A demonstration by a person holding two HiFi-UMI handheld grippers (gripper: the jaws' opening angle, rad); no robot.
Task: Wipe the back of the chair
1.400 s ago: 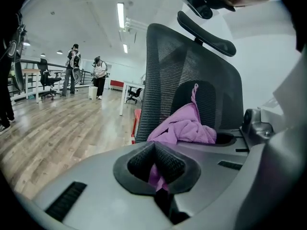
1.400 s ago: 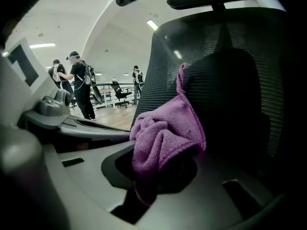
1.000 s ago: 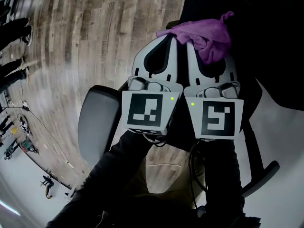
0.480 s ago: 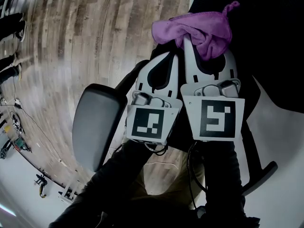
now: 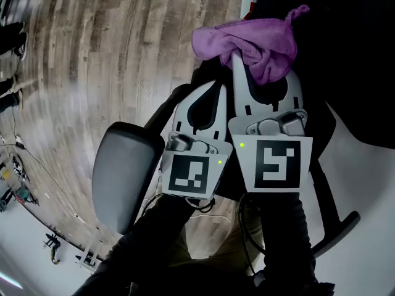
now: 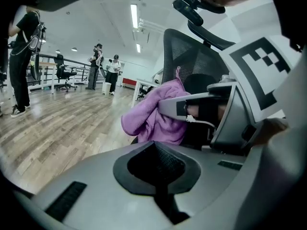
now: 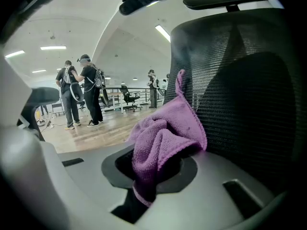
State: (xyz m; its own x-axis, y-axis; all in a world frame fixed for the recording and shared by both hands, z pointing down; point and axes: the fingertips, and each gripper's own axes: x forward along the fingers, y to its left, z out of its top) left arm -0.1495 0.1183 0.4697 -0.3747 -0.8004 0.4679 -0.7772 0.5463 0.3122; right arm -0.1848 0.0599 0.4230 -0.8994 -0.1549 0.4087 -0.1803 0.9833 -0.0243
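Observation:
A purple cloth (image 5: 244, 42) is bunched at the tips of my right gripper (image 5: 247, 63), which is shut on it and holds it against the black mesh chair back (image 5: 336, 48). In the right gripper view the cloth (image 7: 165, 135) spills out of the jaws of the right gripper (image 7: 153, 169), touching the mesh chair back (image 7: 240, 85). My left gripper (image 5: 214, 90) lies just left of the right one, shut with nothing in it. In the left gripper view, the left gripper (image 6: 154, 145) points at the cloth (image 6: 151, 114) and the chair back (image 6: 192, 56).
A grey padded armrest (image 5: 120, 171) stands at the left beside my arms. The chair's headrest (image 7: 230, 1) sits above the mesh. Wooden floor (image 5: 111, 48) spreads to the left. Several people (image 7: 79, 92) stand far off, with another chair (image 7: 128, 97) behind them.
The cloth and right gripper have slid a little left along the chair back. The left gripper has drawn back toward me.

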